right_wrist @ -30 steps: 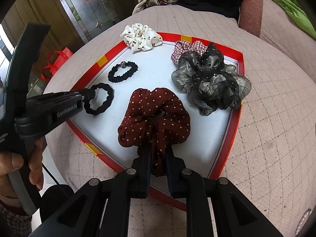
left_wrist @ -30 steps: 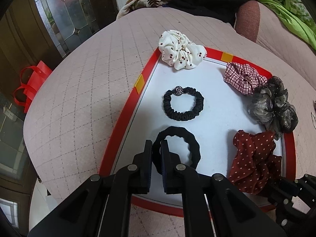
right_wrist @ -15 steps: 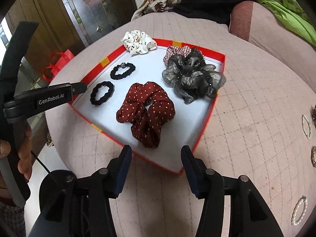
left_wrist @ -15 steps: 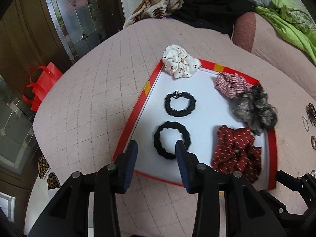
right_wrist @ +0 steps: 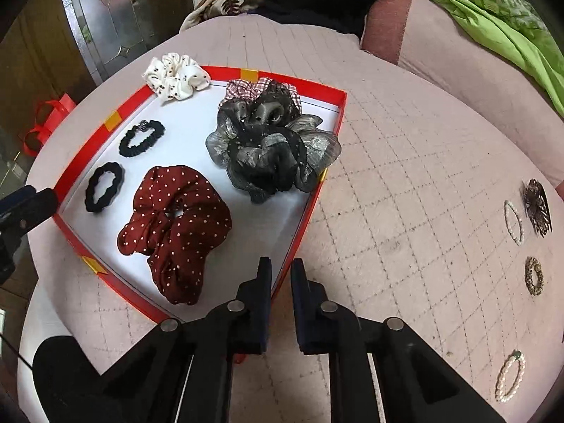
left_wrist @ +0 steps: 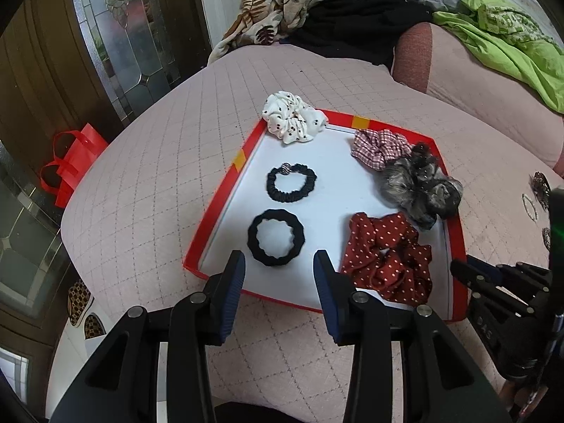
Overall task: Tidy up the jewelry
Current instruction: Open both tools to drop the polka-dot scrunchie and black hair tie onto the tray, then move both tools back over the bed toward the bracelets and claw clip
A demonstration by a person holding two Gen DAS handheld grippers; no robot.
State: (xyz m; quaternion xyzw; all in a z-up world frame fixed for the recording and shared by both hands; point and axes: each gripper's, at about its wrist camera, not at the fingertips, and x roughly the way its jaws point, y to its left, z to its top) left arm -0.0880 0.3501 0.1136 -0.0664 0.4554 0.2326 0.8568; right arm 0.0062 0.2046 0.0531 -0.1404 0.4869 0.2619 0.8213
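left gripper (left_wrist: 278,264) jaws wide, empty; right gripper (right_wrist: 281,269) seemingly narrow, empty.

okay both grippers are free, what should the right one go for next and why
Probably swing the right gripper right toward the pearl bracelet: six hair ties already lie in the red tray, while four small pieces sit outside on the quilted cover.

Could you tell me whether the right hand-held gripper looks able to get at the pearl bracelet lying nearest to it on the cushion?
Probably yes. The pearl bracelet lies alone on the bare cushion, to the right of the right hand-held gripper, with nothing between them. Its jaws look nearly closed, so they would need opening first.
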